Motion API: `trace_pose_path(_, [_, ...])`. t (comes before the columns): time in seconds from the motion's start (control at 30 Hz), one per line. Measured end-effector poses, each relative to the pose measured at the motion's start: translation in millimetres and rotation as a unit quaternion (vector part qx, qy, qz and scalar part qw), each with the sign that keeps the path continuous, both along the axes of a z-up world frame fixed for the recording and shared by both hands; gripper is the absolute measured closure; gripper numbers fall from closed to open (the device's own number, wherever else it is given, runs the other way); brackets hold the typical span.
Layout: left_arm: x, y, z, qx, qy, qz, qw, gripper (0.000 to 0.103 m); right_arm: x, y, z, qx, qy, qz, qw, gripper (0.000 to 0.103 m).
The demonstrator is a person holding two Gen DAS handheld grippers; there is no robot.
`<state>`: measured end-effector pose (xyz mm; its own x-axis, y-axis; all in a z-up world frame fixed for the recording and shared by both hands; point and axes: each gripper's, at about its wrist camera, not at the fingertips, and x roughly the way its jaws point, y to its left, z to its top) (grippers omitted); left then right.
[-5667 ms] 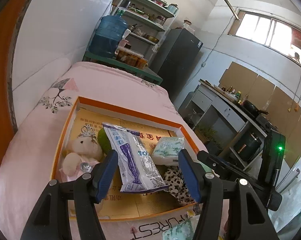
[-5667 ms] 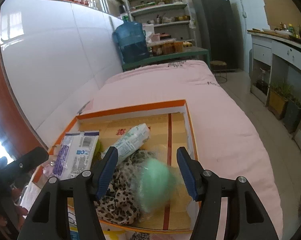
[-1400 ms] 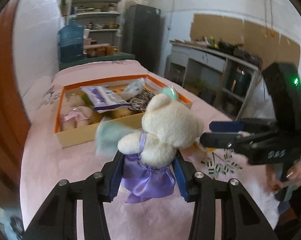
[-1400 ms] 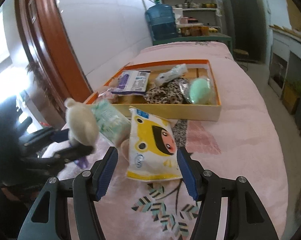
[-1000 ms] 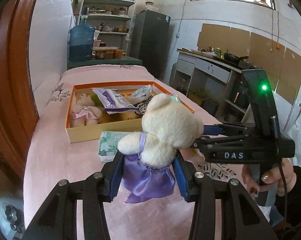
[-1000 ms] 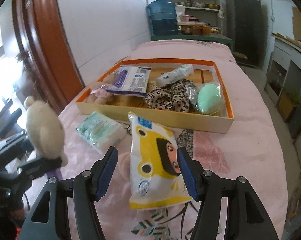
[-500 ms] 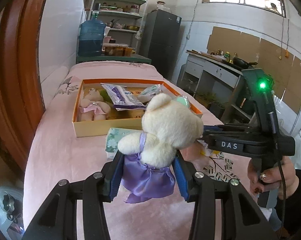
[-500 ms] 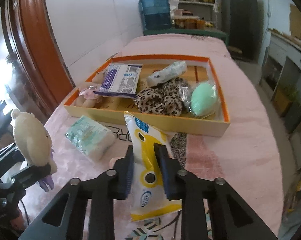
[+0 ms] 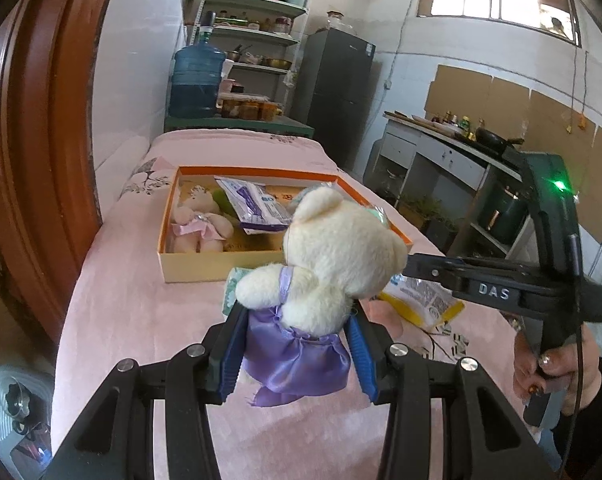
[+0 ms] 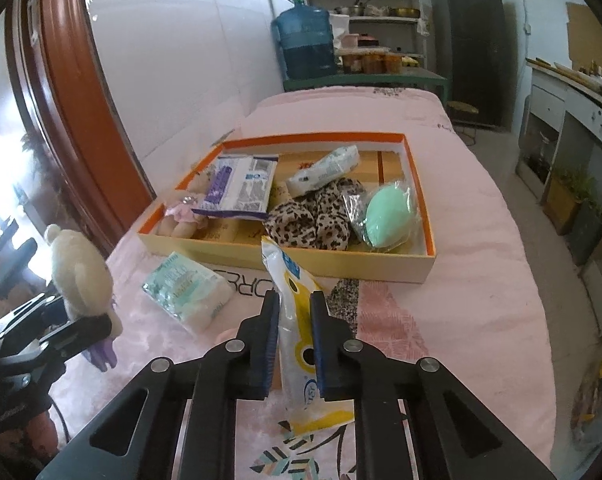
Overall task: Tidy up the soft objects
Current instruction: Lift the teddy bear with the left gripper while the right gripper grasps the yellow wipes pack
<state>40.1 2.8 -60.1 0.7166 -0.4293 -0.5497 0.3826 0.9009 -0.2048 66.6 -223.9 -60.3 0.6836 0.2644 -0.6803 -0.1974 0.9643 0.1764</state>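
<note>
My left gripper (image 9: 297, 344) is shut on a cream teddy bear in a purple dress (image 9: 325, 252) and holds it above the pink bedspread; the bear also shows in the right wrist view (image 10: 81, 276). My right gripper (image 10: 295, 320) is shut on a yellow and white wipes pack (image 10: 301, 336), which also shows in the left wrist view (image 9: 425, 300). An orange-rimmed cardboard box (image 10: 429, 216) lies ahead with a small pink-dressed bear (image 10: 181, 212), a blue and white pack (image 10: 237, 188), a leopard cloth (image 10: 321, 220), a mint pouch (image 10: 389, 212) and a rolled pack (image 10: 325, 170).
A green-print tissue pack (image 10: 189, 288) lies on the bedspread in front of the box. A wooden door frame (image 9: 41, 140) runs along the left. A blue water jug (image 10: 307, 44), shelves and a dark fridge (image 10: 473, 40) stand beyond the bed; a counter (image 9: 441, 148) is at the right.
My right gripper has closed on the yellow wipes pack and lifted its near end. My left gripper keeps the teddy bear and has drifted slightly closer to the box.
</note>
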Motion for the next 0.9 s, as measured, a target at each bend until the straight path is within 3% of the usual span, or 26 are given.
trace_pose_path(0.3, [4, 6, 12, -0.024, -0.010, 0.018, 0.9995, 0.056, -6, 0, 22, -0.006, -0.032, 0.001, 0.999, 0.093])
trace_pose_path(0.43, [4, 10, 12, -0.029, -0.012, 0.023, 0.9993, 0.056, -4, 1, 20, -0.002, -0.022, 0.013, 1.000, 0.091])
trace_pose_path(0.47, [4, 11, 12, -0.030, -0.011, 0.024, 0.9992, 0.056, -3, 1, 18, -0.001, -0.016, 0.011, 1.000, 0.080])
trace_pose_path(0.5, [3, 13, 11, -0.031, -0.010, 0.026, 0.9991, 0.056, 0, 2, 15, -0.003, -0.007, 0.010, 1.000, 0.056])
trace_pose_path(0.57, [4, 15, 9, -0.035, -0.007, 0.029, 0.9989, 0.056, 7, 7, 9, -0.013, 0.011, 0.012, 1.000, 0.027])
trace_pose_path(0.73, [5, 19, 6, -0.044, -0.001, 0.032, 0.9985, 0.056, 17, 28, -1, -0.067, 0.025, 0.031, 0.997, 0.027])
trace_pose_path(0.9, [5, 20, 5, -0.044, 0.000, 0.034, 0.9984, 0.056, 30, 60, -14, -0.192, 0.039, 0.046, 0.980, 0.027])
